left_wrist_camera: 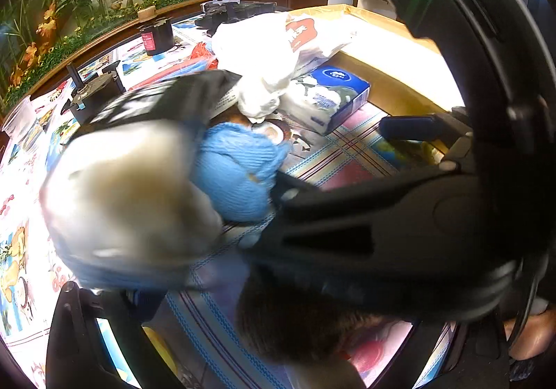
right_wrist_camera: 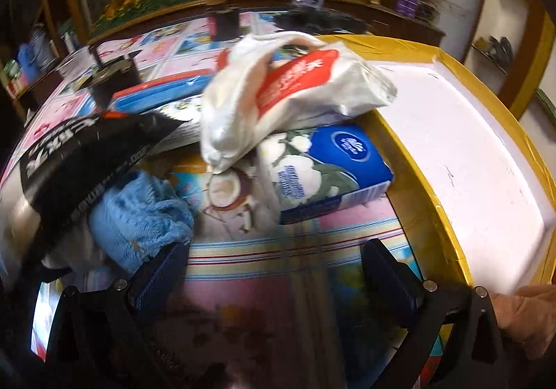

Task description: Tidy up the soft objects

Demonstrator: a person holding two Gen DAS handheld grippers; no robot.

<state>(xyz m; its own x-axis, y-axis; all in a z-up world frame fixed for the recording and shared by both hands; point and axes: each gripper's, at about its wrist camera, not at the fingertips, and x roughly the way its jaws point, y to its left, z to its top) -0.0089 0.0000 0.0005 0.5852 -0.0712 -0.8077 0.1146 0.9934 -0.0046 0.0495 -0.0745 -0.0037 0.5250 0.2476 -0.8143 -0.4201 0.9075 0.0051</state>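
A blurred silvery packet with a black printed top point(left_wrist_camera: 121, 197) hangs just above my left gripper point(left_wrist_camera: 222, 312). The gripper's left finger point(left_wrist_camera: 139, 305) stands far out, so it looks open, while its other finger is hidden behind the right gripper. The same packet point(right_wrist_camera: 87, 152) lies at the left of the right wrist view. A blue knitted cloth point(right_wrist_camera: 139, 215) lies under it, touching the left finger point(right_wrist_camera: 160, 270) of my open, empty right gripper point(right_wrist_camera: 274, 274). Ahead are a white cloth point(right_wrist_camera: 229, 111), a white packet with a red label point(right_wrist_camera: 312, 83) and a blue tissue pack point(right_wrist_camera: 330, 166).
A white box with yellow-taped edges point(right_wrist_camera: 469, 152) borders the right side, and a hand point(right_wrist_camera: 528, 319) rests by it. On the patterned tablecloth point(right_wrist_camera: 278, 250) behind stand black stands point(left_wrist_camera: 93, 93), a dark jar point(left_wrist_camera: 156, 34) and a blue flat case point(right_wrist_camera: 156, 93). A floral wall closes the back.
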